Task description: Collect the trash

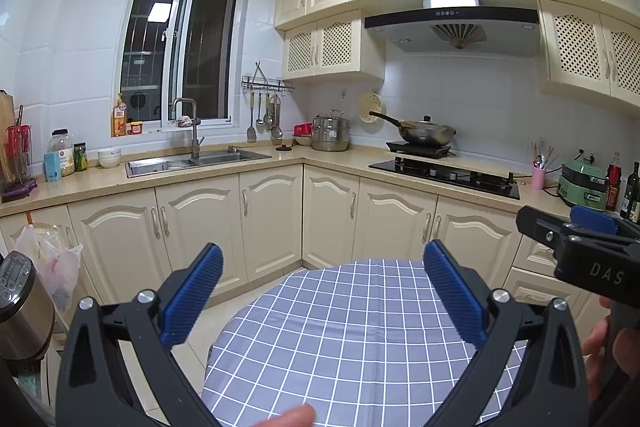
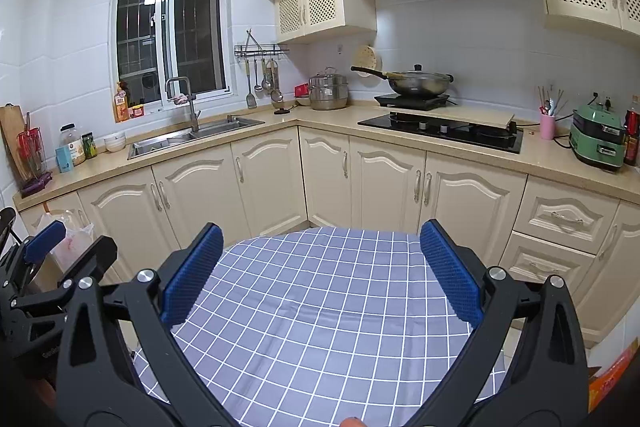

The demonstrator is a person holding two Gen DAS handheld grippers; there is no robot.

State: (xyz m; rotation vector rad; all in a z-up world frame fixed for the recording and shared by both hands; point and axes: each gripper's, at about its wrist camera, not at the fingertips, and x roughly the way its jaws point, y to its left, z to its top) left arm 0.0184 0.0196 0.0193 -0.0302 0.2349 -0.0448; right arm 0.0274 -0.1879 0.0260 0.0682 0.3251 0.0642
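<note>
My left gripper [image 1: 323,269] is open and empty, held above a table with a blue checked cloth [image 1: 352,339]. My right gripper [image 2: 322,251] is open and empty above the same cloth [image 2: 320,307]. Each gripper shows at the edge of the other's view: the right one [image 1: 576,239] and the left one [image 2: 60,247]. A plastic bag [image 1: 52,263] with some contents hangs from a cabinet handle at the left, also in the right wrist view [image 2: 76,239]. No loose trash shows on the cloth.
Cream kitchen cabinets [image 1: 272,219] run along an L-shaped counter with a sink [image 1: 192,161], a gas hob [image 1: 444,175], a wok [image 1: 424,133] and a steel pot [image 1: 330,135]. A metal appliance [image 1: 20,303] stands at the left. An orange box [image 2: 612,379] sits at the lower right.
</note>
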